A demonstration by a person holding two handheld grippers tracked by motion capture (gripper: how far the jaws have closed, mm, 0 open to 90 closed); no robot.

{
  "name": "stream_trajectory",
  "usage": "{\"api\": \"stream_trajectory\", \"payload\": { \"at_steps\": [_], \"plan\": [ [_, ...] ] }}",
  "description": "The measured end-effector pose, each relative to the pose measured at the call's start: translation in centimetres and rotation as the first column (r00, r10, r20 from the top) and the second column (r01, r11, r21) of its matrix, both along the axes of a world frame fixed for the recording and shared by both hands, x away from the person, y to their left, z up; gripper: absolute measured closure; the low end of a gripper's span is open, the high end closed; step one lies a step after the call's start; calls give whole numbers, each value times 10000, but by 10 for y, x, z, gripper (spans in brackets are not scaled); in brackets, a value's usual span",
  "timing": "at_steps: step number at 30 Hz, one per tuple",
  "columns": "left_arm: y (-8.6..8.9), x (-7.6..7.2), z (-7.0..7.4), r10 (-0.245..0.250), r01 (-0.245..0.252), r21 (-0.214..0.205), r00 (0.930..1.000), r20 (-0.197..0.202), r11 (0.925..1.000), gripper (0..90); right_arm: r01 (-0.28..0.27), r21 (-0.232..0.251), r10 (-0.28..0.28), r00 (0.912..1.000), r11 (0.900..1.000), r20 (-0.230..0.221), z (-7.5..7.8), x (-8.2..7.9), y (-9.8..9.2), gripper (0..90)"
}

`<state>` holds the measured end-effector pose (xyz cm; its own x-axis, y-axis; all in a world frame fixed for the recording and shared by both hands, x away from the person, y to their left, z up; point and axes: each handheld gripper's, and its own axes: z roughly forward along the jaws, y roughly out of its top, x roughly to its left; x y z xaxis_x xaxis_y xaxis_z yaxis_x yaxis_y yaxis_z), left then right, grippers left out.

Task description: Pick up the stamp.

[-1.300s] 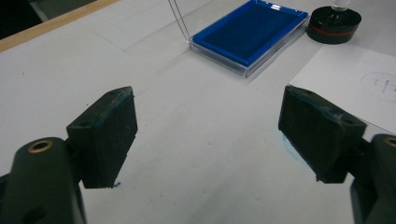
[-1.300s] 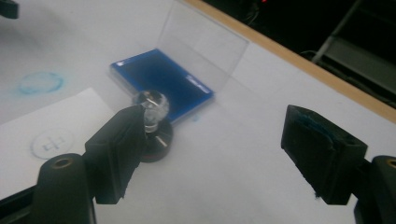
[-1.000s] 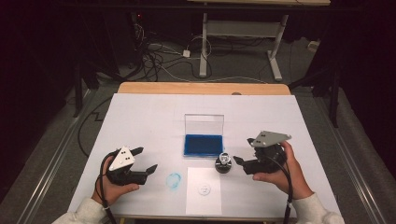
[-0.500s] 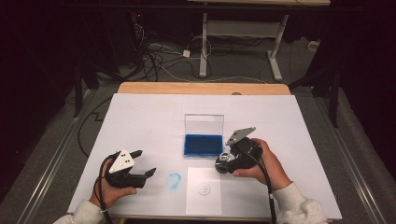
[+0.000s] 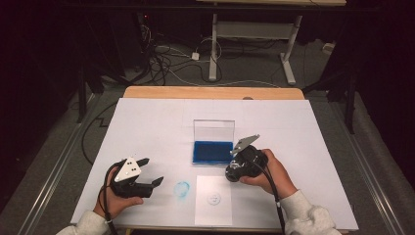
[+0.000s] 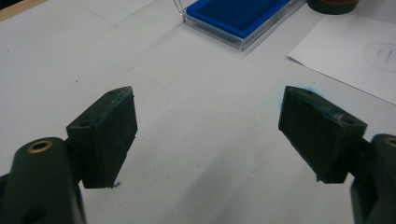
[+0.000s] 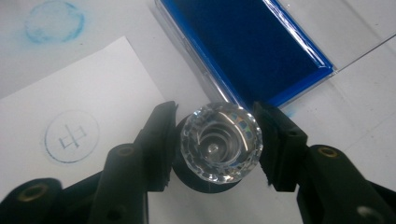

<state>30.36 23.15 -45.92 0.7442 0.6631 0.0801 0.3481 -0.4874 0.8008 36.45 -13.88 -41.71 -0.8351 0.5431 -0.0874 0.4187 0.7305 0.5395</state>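
- High view: right claw (image 5: 234, 172) sits on the stamp (image 5: 233, 174) just right-front of the open blue ink pad (image 5: 212, 151), at the top right corner of the white paper sheet (image 5: 213, 211). Its jaws have just been closing, with the stamp between them. Left claw (image 5: 150, 172) rests low over the white tabletop (image 5: 147, 127), well left of the pad, jaws apart, nothing in them. A blue ring smudge (image 5: 182, 189) lies between the left claw and the sheet.
- Left gripper view: left claw (image 6: 208, 130) wide open and empty, pads (image 6: 109, 135) hovering over bare tabletop (image 6: 70, 60). Blue ink traces on the pad edges. Ink pad (image 6: 238, 16) ahead, paper sheet (image 6: 345, 51) to its right.
- Right gripper view: right claw (image 7: 217, 144) clamped on the stamp (image 7: 220, 142), both pads (image 7: 163, 140) tight against its faceted clear knob. Stamp stands upright on the tabletop, just beside the ink pad (image 7: 247, 46). Round stamped mark (image 7: 71, 136) on the paper sheet (image 7: 88, 93) to the left; ring smudge (image 7: 54, 21) beyond it.
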Motion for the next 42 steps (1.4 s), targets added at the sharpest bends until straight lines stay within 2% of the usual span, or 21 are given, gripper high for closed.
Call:
{"api": "stream_trajectory", "payload": {
  "at_steps": [6, 11, 30, 35, 38, 39, 42],
  "plan": [
    [-2, 1, -1, -137, 137, 75, 9999, -74, 9999, 188, -47, 171, 45, 9999, 9998, 96, -2, 1, -2, 562],
    [-3, 2, -1, -217, 217, 63, 9998, -48, 9997, 188, -226, 109, 224, 9995, 9997, 217, -2, 0, -3, 566],
    [-2, 2, -1, -363, 364, 54, 9993, -97, 9993, 188, -287, 188, 278, 9986, 9994, 447, -2, -3, -5, 568],
    [-3, 2, -1, -381, 382, 55, 9992, -123, 9993, 188, -286, 473, 260, 9982, 9985, 542, 3, -6, -9, 568],
    [-4, 2, -2, -404, 405, 89, 9991, -124, 9991, 188, -338, 440, 306, 9971, 9985, 697, 6, -8, -9, 568],
    [-5, 2, -2, -403, 404, 98, 9991, -127, 9991, 188, -329, 635, 281, 9967, 9974, 762, 9, -10, -11, 568],
    [-6, 3, -2, -484, 485, 113, 9987, -161, 9988, 188, -361, 793, 281, 9946, 9962, 997, 14, -13, -12, 568]
  ]
}}
